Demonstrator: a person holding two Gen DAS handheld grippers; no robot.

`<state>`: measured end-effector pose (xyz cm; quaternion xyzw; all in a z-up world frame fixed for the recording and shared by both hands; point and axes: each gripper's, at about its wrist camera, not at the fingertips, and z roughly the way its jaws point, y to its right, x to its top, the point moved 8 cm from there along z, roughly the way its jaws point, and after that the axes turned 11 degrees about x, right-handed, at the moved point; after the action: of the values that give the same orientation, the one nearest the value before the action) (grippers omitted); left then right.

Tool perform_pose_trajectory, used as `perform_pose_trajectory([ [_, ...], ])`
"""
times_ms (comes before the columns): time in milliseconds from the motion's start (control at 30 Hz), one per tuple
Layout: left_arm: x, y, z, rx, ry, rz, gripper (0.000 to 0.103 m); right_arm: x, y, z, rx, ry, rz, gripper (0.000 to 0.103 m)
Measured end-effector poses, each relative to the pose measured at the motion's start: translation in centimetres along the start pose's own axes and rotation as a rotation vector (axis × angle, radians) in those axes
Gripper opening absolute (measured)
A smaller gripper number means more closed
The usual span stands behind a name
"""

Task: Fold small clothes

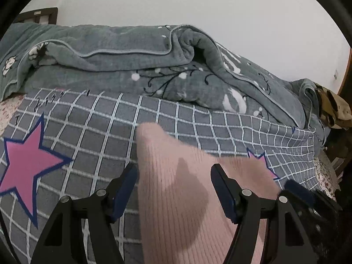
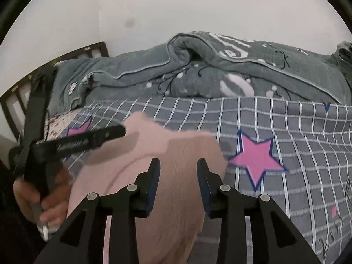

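A pink ribbed knit garment [image 1: 176,209] lies on the grey checked bedcover [image 1: 92,132], its folded top edge pointing away from me. My left gripper [image 1: 173,169] hovers just above it, jaws wide apart, with fabric showing below the gap and neither pad pressing on it. My right gripper [image 2: 178,162] stands open more narrowly over the same pink garment [image 2: 187,149], and nothing is pinched between its blue pads. In the right wrist view the left gripper's black fingers [image 2: 105,135] reach over the garment's left part, held by a hand [image 2: 44,198].
A rumpled grey blanket [image 1: 132,66] with white flower prints is heaped along the bed's far side against a white wall. Pink stars [image 2: 255,156] mark the bedcover [image 2: 297,132]. A dark slatted headboard [image 2: 13,96] stands at the left, a brown bundle [image 1: 334,110] at the far right.
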<state>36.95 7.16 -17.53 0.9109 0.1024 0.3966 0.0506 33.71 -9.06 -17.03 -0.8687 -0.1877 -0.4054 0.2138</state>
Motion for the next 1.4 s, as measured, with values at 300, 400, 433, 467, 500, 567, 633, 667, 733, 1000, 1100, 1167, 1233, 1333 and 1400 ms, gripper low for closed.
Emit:
perform_pose_trajectory([
  [300,-0.5,1.0,3.2,0.028,-0.103,0.083,0.066,-1.4,3.7,5.8,-0.004,-0.096,0.047,0.034],
  [400,-1.1,1.2,3.6,0.079,-0.107,0.121,0.066,-1.7,4.3,5.8,0.028,-0.082,0.088,0.034],
  [433,-1.2,1.2,3.6,0.086,-0.103,0.128,0.066,-1.6,4.3,5.6,0.033,-0.075,0.093,0.034],
  [467,-1.3,1.2,3.5,0.091,-0.099,0.132,0.066,-1.7,4.3,5.6,0.031,-0.073,0.091,0.034],
  [500,-1.4,1.2,3.5,0.094,-0.096,0.134,0.066,-1.7,4.3,5.6,0.028,-0.072,0.088,0.034],
  [567,-1.5,1.0,3.6,0.100,-0.098,0.130,0.066,-1.8,4.2,5.6,0.017,-0.071,0.077,0.034],
  [633,-1.5,0.9,4.0,0.101,-0.111,0.126,0.066,-1.8,4.2,5.6,0.011,-0.072,0.070,0.034],
  [667,-1.7,0.8,4.2,0.102,-0.120,0.124,0.066,-1.8,4.2,5.7,0.008,-0.072,0.070,0.034],
  [733,-1.8,0.7,4.5,0.104,-0.136,0.122,0.066,-1.8,4.2,5.7,0.000,-0.072,0.068,0.034],
  [1000,-2.0,0.5,4.8,0.120,-0.147,0.121,0.066,-1.9,4.2,5.8,-0.014,-0.065,0.063,0.035],
  [1100,-2.0,0.4,4.8,0.126,-0.146,0.115,0.067,-1.9,4.3,5.7,-0.014,-0.064,0.067,0.035],
  [1167,-2.0,0.1,4.6,0.131,-0.143,0.106,0.067,-1.9,4.3,5.6,-0.021,-0.064,0.066,0.035],
  [1233,-2.0,-0.2,4.3,0.129,-0.134,0.096,0.067,-1.8,4.4,5.2,-0.037,-0.068,0.061,0.035],
  [1333,-2.1,-0.5,3.7,0.117,-0.113,0.090,0.068,-1.5,4.6,4.1,-0.063,-0.062,0.068,0.036],
  [1400,-2.2,-0.8,3.3,0.121,-0.101,0.090,0.068,-1.0,4.1,2.6,-0.058,-0.039,0.060,0.036],
])
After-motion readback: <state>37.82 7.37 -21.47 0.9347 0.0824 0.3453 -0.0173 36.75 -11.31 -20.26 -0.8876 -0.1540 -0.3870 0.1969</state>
